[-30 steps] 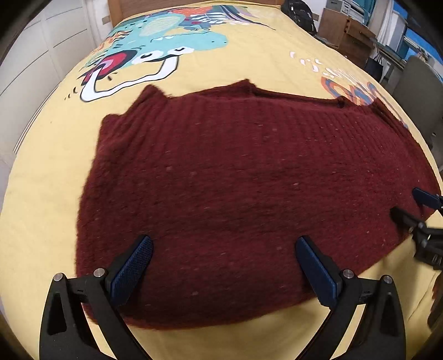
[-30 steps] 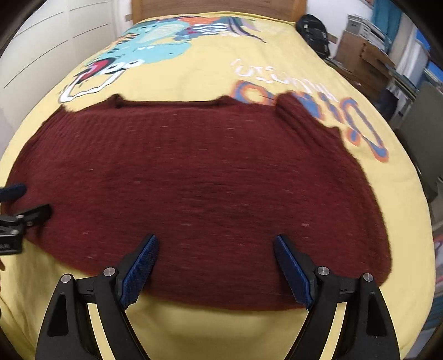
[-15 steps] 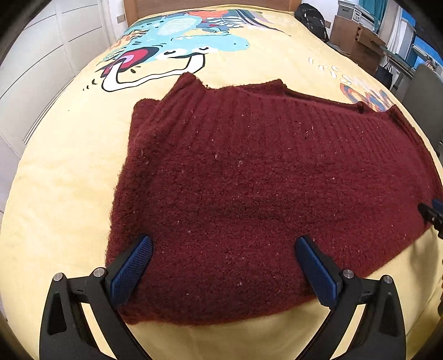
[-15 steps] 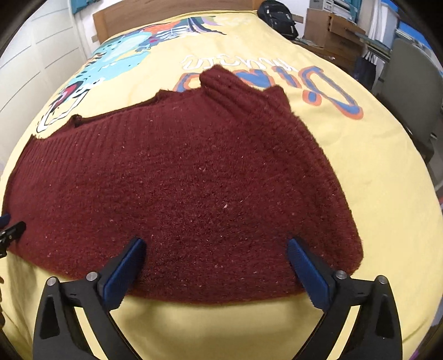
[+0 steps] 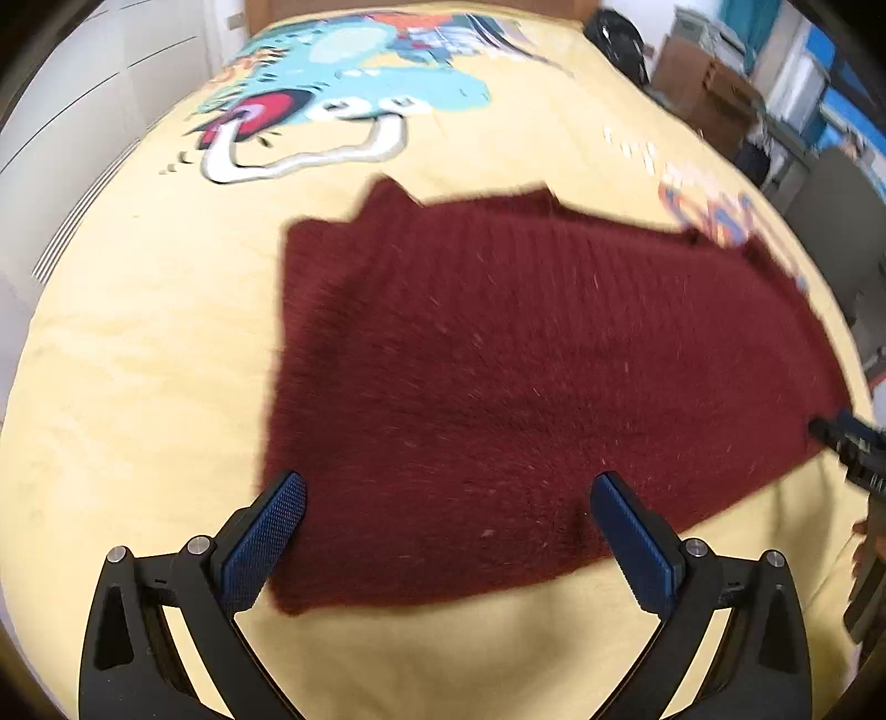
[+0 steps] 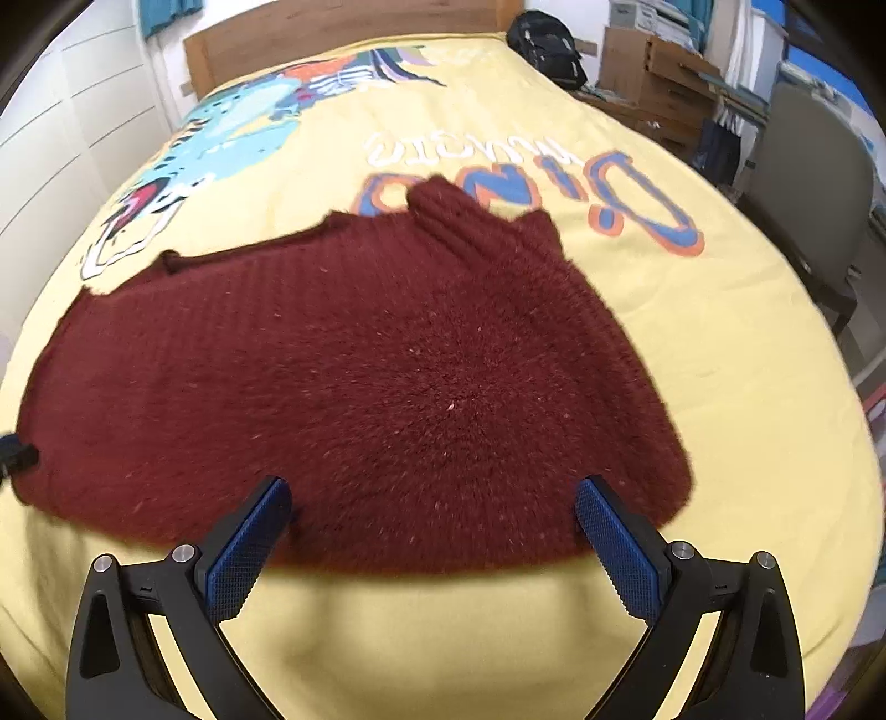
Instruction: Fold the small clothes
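Note:
A dark red knitted sweater [image 5: 526, 376] [image 6: 360, 376] lies flat and folded on the yellow bedspread [image 5: 138, 387] [image 6: 747, 343]. My left gripper [image 5: 448, 498] hangs open above the sweater's near left part, its blue pads wide apart and empty. Over the near right part my right gripper [image 6: 432, 498] is open too, with nothing between its fingers. Its tip shows at the right edge of the left wrist view as the right gripper [image 5: 847, 443]. The left gripper's tip [image 6: 14, 457] peeks in at the left edge of the right wrist view.
The bedspread carries a cartoon dinosaur print [image 5: 343, 111] and coloured lettering [image 6: 526, 183]. A wooden headboard [image 6: 343, 33] closes the far end. A black bag [image 6: 545, 44], cardboard boxes [image 6: 659, 66] and a grey chair [image 6: 814, 183] stand to the right of the bed. White cupboard doors [image 5: 83, 111] line the left.
Both grippers have drawn back and up from the sweater and apart from each other. The right gripper's jaws widened. The sweater lies where it was.

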{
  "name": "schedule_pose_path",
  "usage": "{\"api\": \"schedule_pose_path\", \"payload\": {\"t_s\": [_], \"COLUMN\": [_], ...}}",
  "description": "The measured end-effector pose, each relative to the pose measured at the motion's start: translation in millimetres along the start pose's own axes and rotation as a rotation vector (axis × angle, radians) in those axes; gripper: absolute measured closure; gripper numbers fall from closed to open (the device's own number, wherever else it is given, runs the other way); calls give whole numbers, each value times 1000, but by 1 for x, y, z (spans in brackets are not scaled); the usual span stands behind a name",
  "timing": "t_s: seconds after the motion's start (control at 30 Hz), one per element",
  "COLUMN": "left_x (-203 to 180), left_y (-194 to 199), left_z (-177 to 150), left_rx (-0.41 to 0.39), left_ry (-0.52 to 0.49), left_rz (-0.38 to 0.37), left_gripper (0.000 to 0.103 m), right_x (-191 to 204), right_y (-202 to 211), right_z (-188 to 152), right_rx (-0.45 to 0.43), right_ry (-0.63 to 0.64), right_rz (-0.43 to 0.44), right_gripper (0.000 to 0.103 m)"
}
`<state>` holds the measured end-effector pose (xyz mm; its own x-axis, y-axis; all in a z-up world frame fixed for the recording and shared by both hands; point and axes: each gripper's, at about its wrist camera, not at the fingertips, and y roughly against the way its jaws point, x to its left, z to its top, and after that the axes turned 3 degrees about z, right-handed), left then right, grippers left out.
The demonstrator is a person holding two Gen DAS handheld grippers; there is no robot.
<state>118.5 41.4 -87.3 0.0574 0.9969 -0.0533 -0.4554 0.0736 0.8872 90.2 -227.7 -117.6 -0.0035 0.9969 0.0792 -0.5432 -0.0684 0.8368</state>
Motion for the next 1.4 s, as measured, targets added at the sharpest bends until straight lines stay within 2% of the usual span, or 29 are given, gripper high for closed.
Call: {"api": "schedule_pose_path", "payload": {"t_s": [0.1,0.2,0.33,0.63,0.73,0.77,0.8,0.83,0.87,0.9,1.0,1.17,1.3,1.4], "left_x": [24,49,71,78,74,71,67,63,61,59,53,27,-15,-51], "left_y": [8,-3,-25,-62,-65,-66,-66,-64,-61,-59,-47,-1,40,57], "left_z": [4,5,-1,6,8,8,8,9,11,13,18,36,59,77], "left_rx": [-6,39,90,152,154,160,163,162,164,176,189,127,74,46], "left_ry": [68,167,274,332,302,283,270,259,261,264,283,229,169,121], "left_rz": [-1,18,-32,-107,-134,-145,-156,-188,-236,-250,-226,-259,-303,-326], "left_gripper": [1,1,1,1,2,6,19,47,57,65,74,77,78,78], "right_x": [1,-1,-6,-27,-31,-32,-32,-32,-32,-32,-35,-49,-66,-82], "right_y": [12,20,24,25,24,24,24,25,26,28,33,45,59,69], "right_z": [-8,-22,-40,-58,-59,-59,-59,-58,-57,-56,-51,-42,-33,-27], "right_rx": [4,22,43,73,78,79,77,74,71,65,46,7,-36,-65], "right_ry": [20,7,-17,-65,-76,-78,-78,-78,-77,-78,-91,-119,-141,-154], "right_rz": [6,20,14,-19,-19,-17,-15,-14,-11,-7,5,8,9,6], "right_gripper": [1,1,1,1,1,1,1,1,1,1,1,1,1,1]}}
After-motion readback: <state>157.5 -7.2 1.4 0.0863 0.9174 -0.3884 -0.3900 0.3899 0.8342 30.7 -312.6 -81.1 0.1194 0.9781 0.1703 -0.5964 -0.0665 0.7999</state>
